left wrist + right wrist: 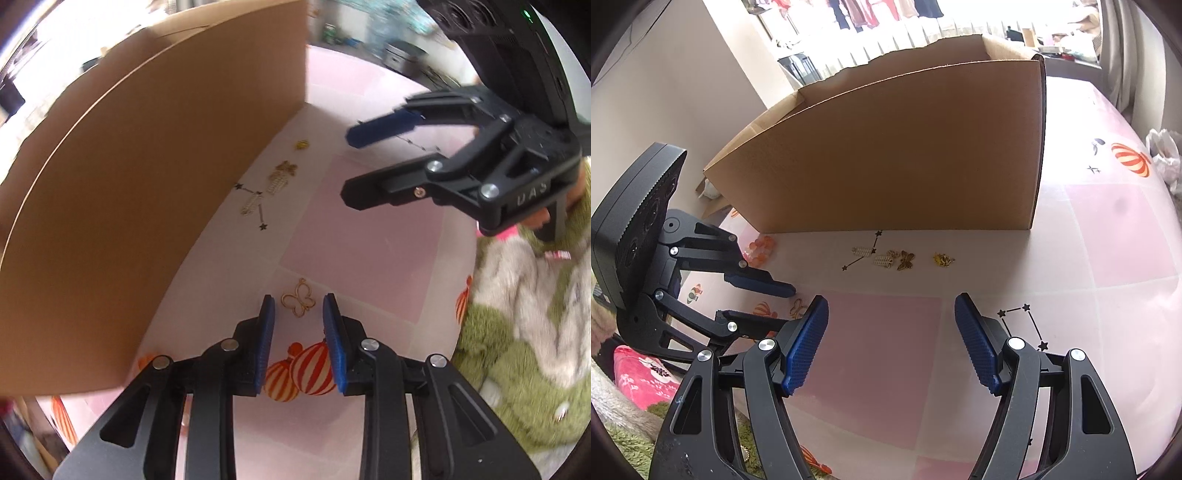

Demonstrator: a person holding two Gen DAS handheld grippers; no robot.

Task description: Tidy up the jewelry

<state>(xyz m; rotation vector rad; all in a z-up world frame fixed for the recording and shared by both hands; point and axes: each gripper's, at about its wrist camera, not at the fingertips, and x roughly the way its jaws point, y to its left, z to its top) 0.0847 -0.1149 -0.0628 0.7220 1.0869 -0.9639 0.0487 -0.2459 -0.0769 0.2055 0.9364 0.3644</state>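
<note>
A gold outline butterfly charm [298, 302] lies flat on the pink tablecloth [362, 251]. My left gripper [298, 297] points down over it, open, its blue pads [266, 343] on either side of the charm and apart from it. The right wrist view shows the same charm [796, 308] at the left gripper [790, 307]. My right gripper [890, 299] hovers open over a pink square with nothing between its fingers; it also shows in the left wrist view [347, 167]. A row of small gold charms [905, 260] lies along the cardboard box [905, 155].
The box wall [147, 184] stands close on the left of my left gripper. The charm row [280, 177] includes a bee-like piece [943, 259] and spring-like pieces [861, 252]. A fluffy green and white sleeve [524, 350] lies at the table's right edge. Crumpled white plastic [1165, 155] sits far right.
</note>
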